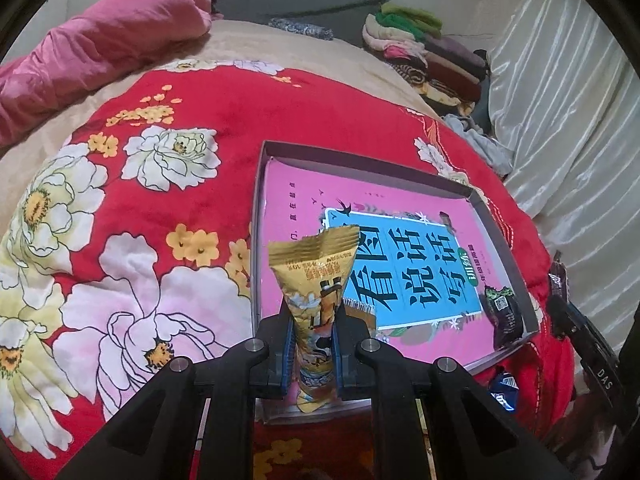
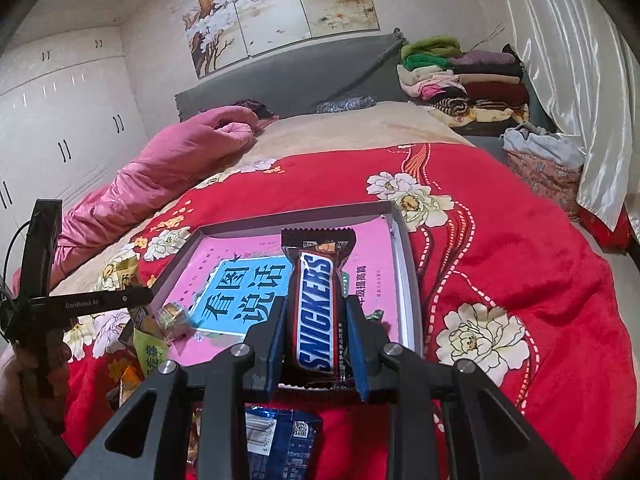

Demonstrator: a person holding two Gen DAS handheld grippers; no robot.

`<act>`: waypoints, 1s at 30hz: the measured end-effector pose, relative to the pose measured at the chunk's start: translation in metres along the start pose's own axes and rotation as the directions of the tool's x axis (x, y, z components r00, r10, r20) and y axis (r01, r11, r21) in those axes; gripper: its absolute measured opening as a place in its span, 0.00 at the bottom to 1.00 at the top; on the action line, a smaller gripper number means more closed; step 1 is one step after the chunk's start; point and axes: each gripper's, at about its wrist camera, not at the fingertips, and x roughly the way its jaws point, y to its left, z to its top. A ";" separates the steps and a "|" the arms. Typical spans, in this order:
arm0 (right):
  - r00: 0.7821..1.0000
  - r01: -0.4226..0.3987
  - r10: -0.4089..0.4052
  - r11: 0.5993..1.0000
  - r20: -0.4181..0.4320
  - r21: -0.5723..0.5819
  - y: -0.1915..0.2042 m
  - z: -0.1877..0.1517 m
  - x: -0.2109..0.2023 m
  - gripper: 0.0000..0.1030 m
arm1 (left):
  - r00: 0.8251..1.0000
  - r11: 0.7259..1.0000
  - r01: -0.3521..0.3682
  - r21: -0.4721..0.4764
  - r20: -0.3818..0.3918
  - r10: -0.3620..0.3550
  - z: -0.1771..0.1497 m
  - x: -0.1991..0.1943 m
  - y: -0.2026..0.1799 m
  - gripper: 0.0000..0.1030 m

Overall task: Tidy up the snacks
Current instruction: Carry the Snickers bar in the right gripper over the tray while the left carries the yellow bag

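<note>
A red quilt (image 1: pixel 280 120) printed with large white and pink flowers covers a bed, with a rumpled pink duvet (image 1: pixel 100 52) bunched along its far left edge against a grey headboard (image 2: pixel 288 76). Folded clothes (image 2: pixel 464 80) sit stacked in the far right corner beside pale satin curtains (image 2: pixel 568 60). On the wall above the headboard hangs a three-panel painting of blossoming branches (image 2: pixel 280 12), and white wardrobe doors (image 2: pixel 60 120) line the left wall.
</note>
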 end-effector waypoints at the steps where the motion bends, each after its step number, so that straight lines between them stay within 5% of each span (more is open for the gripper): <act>1: 1.000 -0.003 0.003 1.000 -0.002 -0.001 0.001 0.000 0.002 0.28 | 1.000 1.000 0.003 0.000 -0.003 -0.003 0.000 0.001 0.000 0.14; 30: 0.993 -0.064 0.058 0.997 -0.107 -0.047 0.020 -0.004 0.046 0.28 | 0.990 0.993 0.113 -0.032 -0.084 -0.115 -0.010 0.026 -0.016 0.16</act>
